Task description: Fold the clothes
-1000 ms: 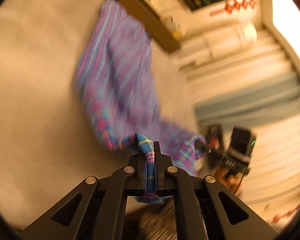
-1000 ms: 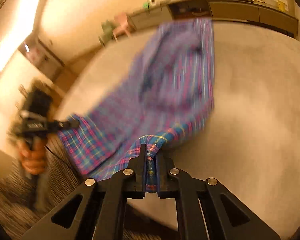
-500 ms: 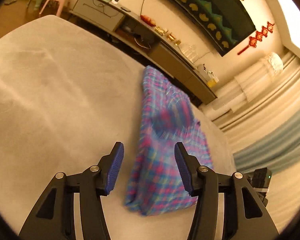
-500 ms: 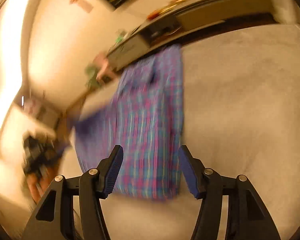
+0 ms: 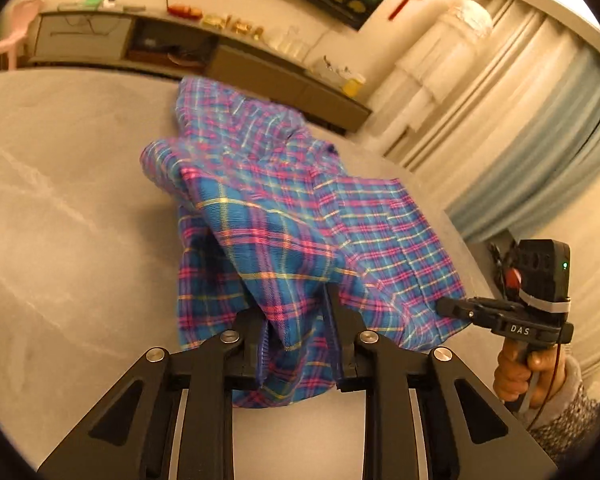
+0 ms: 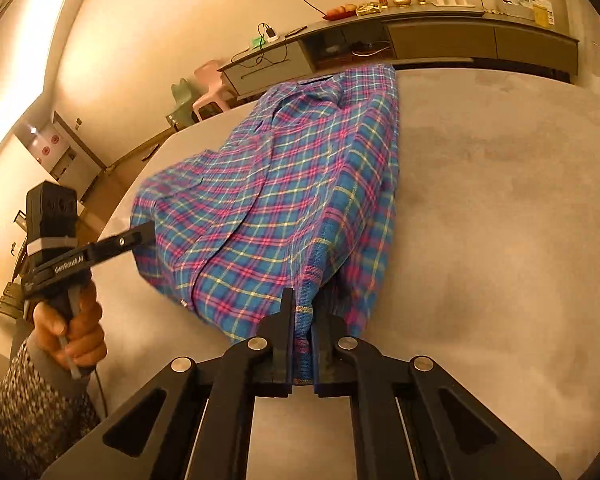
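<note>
A blue and pink plaid shirt (image 5: 300, 208) (image 6: 300, 168) lies lengthwise on a grey padded surface (image 5: 60, 200), its near end bunched and raised toward me. My left gripper (image 5: 294, 312) has a thick fold of the shirt's near left corner filling the gap between its closing jaws. In the right wrist view the left gripper (image 6: 142, 236) bites the shirt's left edge. My right gripper (image 6: 304, 312) is closing tight on the near right hem, which stands up between its pads. In the left wrist view, the right gripper's tip (image 5: 444, 306) meets the right corner.
Hands (image 5: 528, 368) (image 6: 72, 328) in speckled sleeves hold the grippers. A long low cabinet (image 6: 420, 36) with small items on top runs along the far wall. Pink and green chairs (image 6: 208, 88) stand at the far left, curtains (image 5: 520, 140) to the right. The surface's near edge is close.
A second ago both grippers held the shirt up. Then they let go and stood open over the laid shirt. Now both have sunk and closed on its near corners.
</note>
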